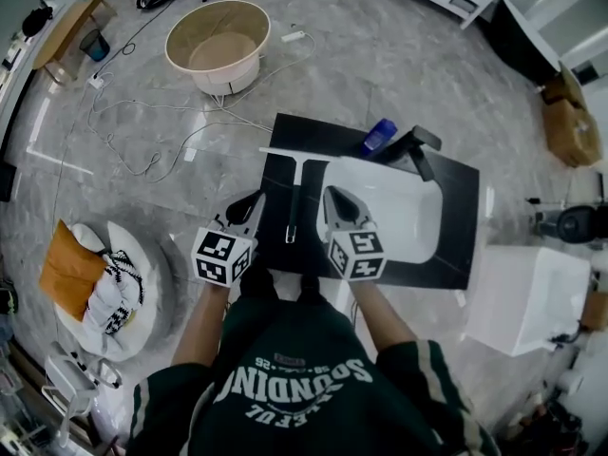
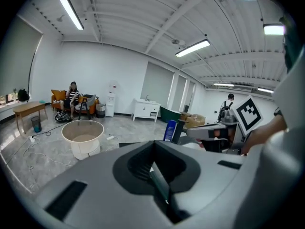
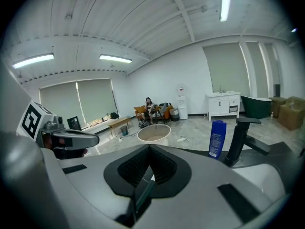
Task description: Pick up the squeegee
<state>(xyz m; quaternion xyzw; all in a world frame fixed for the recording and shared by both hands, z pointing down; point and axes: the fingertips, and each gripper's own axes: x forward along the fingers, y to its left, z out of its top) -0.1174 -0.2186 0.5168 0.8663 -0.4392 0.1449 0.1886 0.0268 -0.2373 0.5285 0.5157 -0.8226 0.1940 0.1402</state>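
Fingers: closed and empty on both left gripper and right gripper.
Squeegee: flat by worktop left edge, between grippers.
Advice: open one gripper first, then clamp across the dark handle.

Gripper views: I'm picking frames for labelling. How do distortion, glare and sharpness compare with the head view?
Left gripper view: heavy fisheye, black corners, ceiling lamp blown out, near foreground soft. Right gripper view: the same bend and vignette, blue bottle sharp. Head view: evenly lit, floor curves at the edges, squeegee clear.
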